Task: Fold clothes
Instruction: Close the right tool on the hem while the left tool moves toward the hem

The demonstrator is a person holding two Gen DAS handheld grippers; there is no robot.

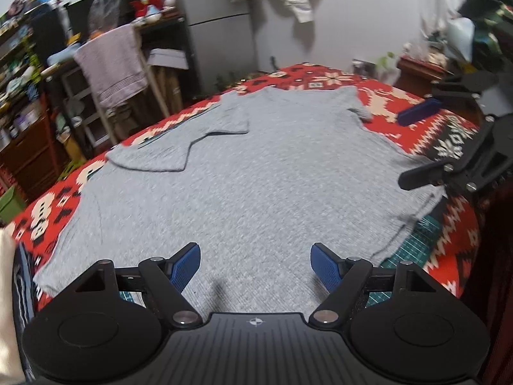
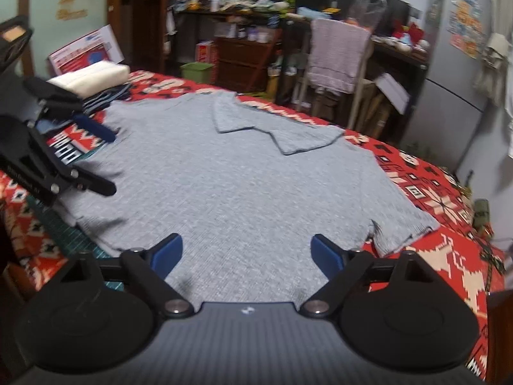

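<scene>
The grey shirt (image 1: pixel 256 166) was laid flat on the patterned cloth (image 1: pixel 449 128), one sleeve (image 2: pixel 275 128) folded in, while both left gripper (image 1: pixel 255 266) and right gripper (image 2: pixel 247 256) were held released above it; matching edges would best be pinched together.

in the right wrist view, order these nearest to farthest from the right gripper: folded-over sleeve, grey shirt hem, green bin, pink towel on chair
1. grey shirt hem, between the right gripper fingers
2. folded-over sleeve, mid-bed
3. green bin and pink towel on chair, beyond the bed; too close to call
</scene>
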